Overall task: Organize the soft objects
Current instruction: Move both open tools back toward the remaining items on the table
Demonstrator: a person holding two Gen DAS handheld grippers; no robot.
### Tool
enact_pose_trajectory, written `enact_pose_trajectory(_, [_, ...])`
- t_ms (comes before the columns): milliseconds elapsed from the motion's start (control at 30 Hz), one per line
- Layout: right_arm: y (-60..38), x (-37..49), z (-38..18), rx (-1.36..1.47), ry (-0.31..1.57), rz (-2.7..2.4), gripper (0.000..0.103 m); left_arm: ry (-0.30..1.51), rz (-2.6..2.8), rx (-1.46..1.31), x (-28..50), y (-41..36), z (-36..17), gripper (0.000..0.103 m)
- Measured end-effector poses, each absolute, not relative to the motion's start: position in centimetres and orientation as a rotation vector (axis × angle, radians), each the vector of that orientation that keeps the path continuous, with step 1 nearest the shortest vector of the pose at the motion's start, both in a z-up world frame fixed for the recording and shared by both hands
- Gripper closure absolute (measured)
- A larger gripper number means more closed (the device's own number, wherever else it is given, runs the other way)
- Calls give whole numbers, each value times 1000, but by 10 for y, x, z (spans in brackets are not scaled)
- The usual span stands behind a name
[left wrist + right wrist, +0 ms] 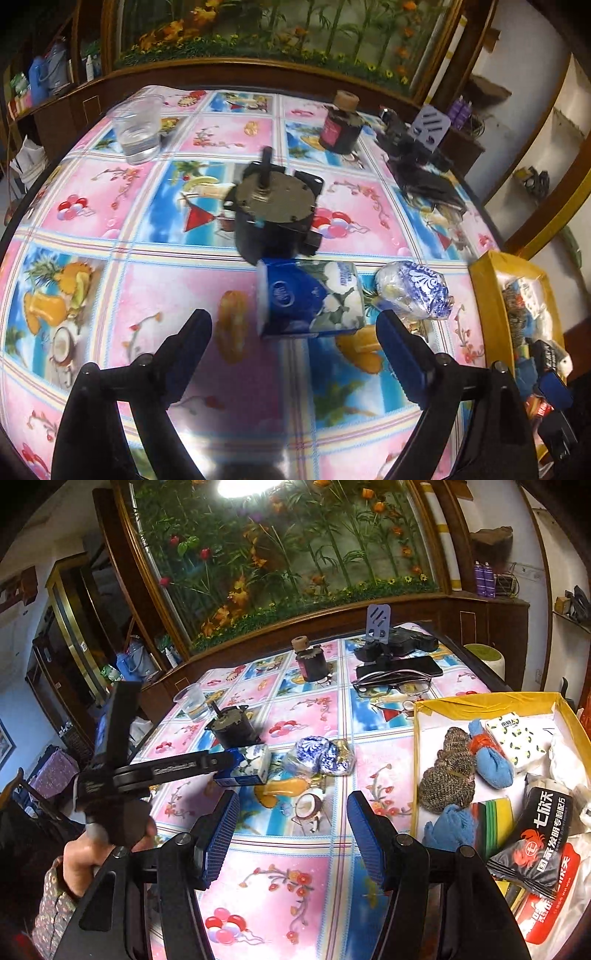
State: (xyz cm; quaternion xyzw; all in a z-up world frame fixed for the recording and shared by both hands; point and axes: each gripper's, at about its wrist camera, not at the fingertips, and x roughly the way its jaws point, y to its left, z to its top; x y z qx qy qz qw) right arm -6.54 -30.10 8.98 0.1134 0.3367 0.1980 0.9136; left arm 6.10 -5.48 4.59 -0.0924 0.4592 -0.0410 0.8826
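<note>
A blue tissue pack (310, 299) printed with white flowers lies on the patterned tablecloth (147, 295). My left gripper (292, 315) is open, its fingertips on either side of the pack's near end without pressing it. To the right of the pack lies a blue-and-white wrapped bundle (413, 291). In the right wrist view, a hand (99, 849) holds the left gripper (221, 764) against the pack (251, 766), and the bundle (317, 755) is beside it. My right gripper (291, 812) hovers open over the cloth with nothing between its fingers.
A yellow-rimmed box (480, 701) at the right holds a knitted piece (447, 779), blue cloths (491, 764), a white tissue pack (517, 738), sponges and a black packet (539, 834). A dark motor (273, 214), a plastic cup (138, 125), a bottle (340, 125), glasses (391, 685) and a phone stand farther back.
</note>
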Motion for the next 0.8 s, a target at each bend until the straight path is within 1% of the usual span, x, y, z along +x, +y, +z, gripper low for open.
enact_pose_trajectory(167, [-310, -56, 91, 230, 711, 399, 38, 970, 6, -103, 82, -75, 38, 13])
enact_pose_trajectory(267, [-311, -51, 96, 229, 724, 408, 37, 995, 19, -132, 93, -72, 27, 13])
enact_pose_trajectory(333, [-310, -44, 99, 230, 736, 407, 33, 1003, 4, -157, 94, -68, 19, 13])
enact_pose_trajectory(433, [-305, -24, 101, 239, 777, 399, 33, 985, -10, -176, 90, -63, 17, 13])
enact_pose_trajectory(467, [-302, -15, 102, 239, 794, 396, 33, 974, 1, -171, 88, -61, 19, 18])
enact_pose_trajectory(500, [-298, -8, 103, 236, 802, 394, 33, 963, 7, -169, 84, -59, 21, 28])
enact_pose_trajectory(533, [-293, 1, 104, 227, 807, 391, 33, 959, 4, -170, 82, -57, 22, 32])
enact_pose_trajectory(667, [-270, 46, 96, 217, 884, 383, 33, 968, 14, -175, 74, -47, 23, 33])
enact_pose_trajectory(800, [-244, 91, 73, 136, 965, 336, 33, 971, 17, -177, 68, -38, 23, 33])
